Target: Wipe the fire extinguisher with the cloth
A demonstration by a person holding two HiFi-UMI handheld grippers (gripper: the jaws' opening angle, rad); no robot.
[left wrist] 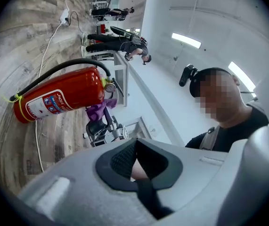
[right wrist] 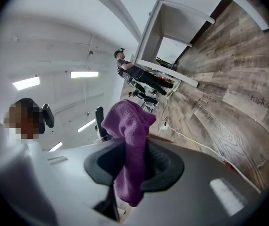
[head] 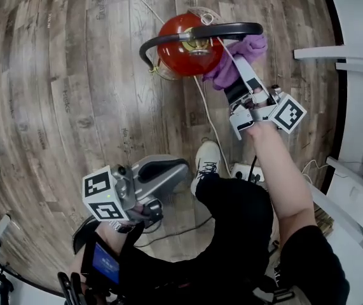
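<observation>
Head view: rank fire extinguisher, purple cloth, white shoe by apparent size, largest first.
1. fire extinguisher, seen from above, clearly largest.
2. purple cloth.
3. white shoe.
The cloth and shoe look close in size. The cloth is held off the floor, nearer the camera, so that gap is unsure.

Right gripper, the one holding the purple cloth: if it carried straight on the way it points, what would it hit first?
Probably the red fire extinguisher. In the head view the right gripper points at its top, the purple cloth in its fingers right beside it; contact is unclear.
</observation>
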